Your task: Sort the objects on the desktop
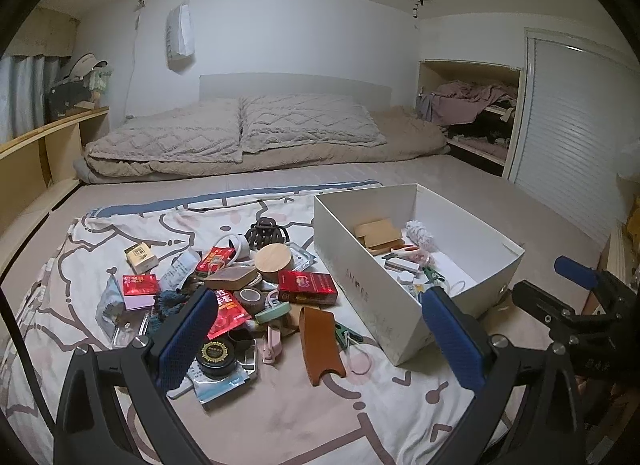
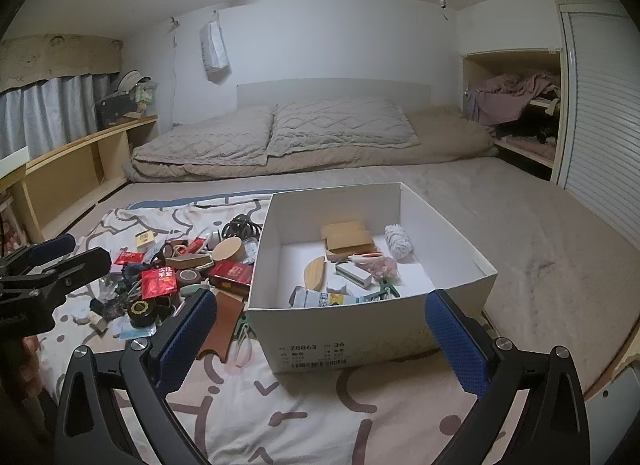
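A white box (image 2: 372,329) sits open on a patterned sheet (image 1: 280,417) spread over a bed, with a heap of small things lying just left of it. In the heap, the left wrist view shows a round wooden lid (image 1: 274,261), a red pack (image 1: 307,286), a red sachet (image 1: 228,315), a brown hair claw (image 1: 266,231), a roll of brown tape (image 1: 251,298), a black round tin (image 1: 216,357) and a brown leather strap (image 1: 320,339) nearest the camera. A small yellow box (image 1: 140,258) lies at the far left edge of the heap, a little apart from the rest.

Inside the white box lie wooden blocks (image 2: 347,241) toward the far wall, a white fluffy roll (image 2: 398,243) to their right, a curved wooden piece (image 2: 314,275) near the middle, and some smaller items along the near wall that are too small to tell.

The left gripper (image 1: 320,335) hangs over the near side of the heap, its jaws wide apart and holding nothing; the blue pad (image 1: 188,339) of one finger overlaps the sachet and tin in the view. The right gripper (image 2: 324,339) is in front of the white box, jaws also wide apart and empty, with the box's near wall between the two fingers. Each gripper appears at the edge of the other's view.

Beyond the sheet, two quilted pillows (image 1: 240,129) rest on a folded blanket at the far end of the bed
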Tool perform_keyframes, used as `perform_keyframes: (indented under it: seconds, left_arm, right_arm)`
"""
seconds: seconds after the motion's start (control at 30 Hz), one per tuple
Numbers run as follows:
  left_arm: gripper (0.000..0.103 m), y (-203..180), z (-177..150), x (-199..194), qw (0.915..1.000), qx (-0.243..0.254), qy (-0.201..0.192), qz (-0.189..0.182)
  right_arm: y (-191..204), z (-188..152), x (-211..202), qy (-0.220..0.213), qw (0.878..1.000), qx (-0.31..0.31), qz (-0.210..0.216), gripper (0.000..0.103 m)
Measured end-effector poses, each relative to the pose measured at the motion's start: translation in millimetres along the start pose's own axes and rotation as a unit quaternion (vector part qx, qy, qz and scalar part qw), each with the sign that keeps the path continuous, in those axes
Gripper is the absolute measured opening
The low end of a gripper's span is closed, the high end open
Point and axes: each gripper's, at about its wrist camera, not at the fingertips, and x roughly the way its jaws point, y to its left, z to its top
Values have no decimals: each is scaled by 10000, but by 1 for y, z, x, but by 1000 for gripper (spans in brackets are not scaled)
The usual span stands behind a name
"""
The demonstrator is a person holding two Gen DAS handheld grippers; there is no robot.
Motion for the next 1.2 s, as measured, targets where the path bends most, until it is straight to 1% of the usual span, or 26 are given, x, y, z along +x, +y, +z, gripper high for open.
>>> perform_keyframes:
  seconds: [0.4,1.2]
  left_arm:
    - [103,1,-5,-3,10000,-8,35,-21]
    - [103,5,-12,-2,9999,-66,120,-7]
  right_arm:
    - [2,0,-4,-53,10000,-27,-19,103]
    - [5,-1,-3,-10,10000,-59,-16,103]
